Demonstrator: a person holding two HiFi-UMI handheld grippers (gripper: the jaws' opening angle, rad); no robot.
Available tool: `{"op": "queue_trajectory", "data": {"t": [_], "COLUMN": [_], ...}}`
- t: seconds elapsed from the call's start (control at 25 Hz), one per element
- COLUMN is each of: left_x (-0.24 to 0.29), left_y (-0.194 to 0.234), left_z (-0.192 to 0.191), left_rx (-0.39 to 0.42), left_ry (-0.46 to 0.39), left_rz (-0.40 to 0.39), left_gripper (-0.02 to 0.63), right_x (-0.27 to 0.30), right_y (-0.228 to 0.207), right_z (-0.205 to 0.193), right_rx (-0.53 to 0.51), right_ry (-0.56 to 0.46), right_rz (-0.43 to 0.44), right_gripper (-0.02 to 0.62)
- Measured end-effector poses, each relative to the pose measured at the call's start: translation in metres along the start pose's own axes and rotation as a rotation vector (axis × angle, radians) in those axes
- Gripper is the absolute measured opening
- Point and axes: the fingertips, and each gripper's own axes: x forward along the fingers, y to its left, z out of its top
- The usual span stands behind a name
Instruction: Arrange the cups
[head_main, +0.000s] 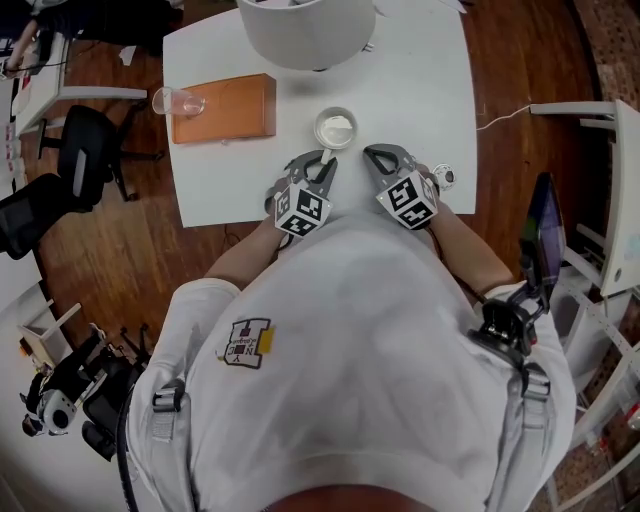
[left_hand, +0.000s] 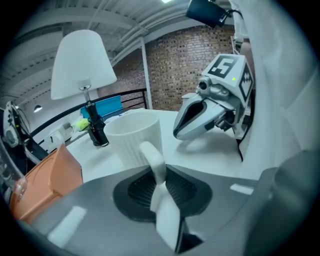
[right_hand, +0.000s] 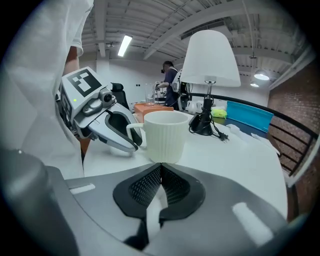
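Our left gripper (head_main: 322, 162) is clamped on the handle of the white cup (head_main: 336, 128), which stands on the surface (head_main: 420, 70) close to its near edge. Our right gripper (head_main: 374, 154), closed and empty, sits just right of that cup. Farther left lies an orange block (head_main: 222, 108) with a clear cup (head_main: 176, 101) at its left end. A lamp (head_main: 305, 30) stands at the far side.

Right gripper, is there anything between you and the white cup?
No. The head view shows only bare table between the right gripper and the white cup.

Ofc: desk chairs (head_main: 85, 150), brick wall (left_hand: 185, 70).
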Motion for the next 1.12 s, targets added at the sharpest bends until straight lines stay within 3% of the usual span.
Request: {"op": "queue_trajectory", "data": {"t": [0.2, 0.36, 0.48, 0.6, 0.68, 1.0, 1.08, 1.12], "left_x": [-0.014, -0.019, -0.02, -0.023, -0.021, -0.016, -0.018, -0.018], "left_y": [0.016, 0.023, 0.025, 0.025, 0.025, 0.04, 0.039, 0.038], "left_z": [-0.017, -0.023, -0.021, -0.015, -0.011, -0.005, -0.005, -0.006], "left_rx": [0.147, 0.203, 0.117, -0.044, -0.08, -0.037, -0.018, -0.016], "left_ry": [0.0, 0.018, -0.006, -0.061, -0.086, -0.106, -0.107, -0.11], "left_rz": [-0.174, -0.207, -0.132, -0.015, 0.054, 0.184, 0.178, 0.173], "left_gripper": [0.052, 0.054, 0.054, 0.128, 0.133, 0.151, 0.126, 0.058], "right_x": [0.003, 0.007, 0.011, 0.019, 0.023, 0.029, 0.028, 0.028], "right_y": [-0.006, -0.008, -0.007, -0.005, -0.006, -0.002, -0.001, 0.0], "right_z": [0.008, 0.012, 0.013, 0.01, 0.01, 0.016, 0.017, 0.017], "right_rx": [-0.076, -0.087, -0.08, -0.076, -0.08, -0.118, -0.122, -0.123], "right_ry": [-0.029, -0.034, -0.024, 0.001, 0.012, 0.026, 0.027, 0.028], "right_rz": [0.003, 0.0, 0.005, 0.025, 0.03, 0.041, 0.042, 0.043], "right_gripper": [0.002, 0.002, 0.027, 0.115, 0.124, 0.169, 0.169, 0.168]}}
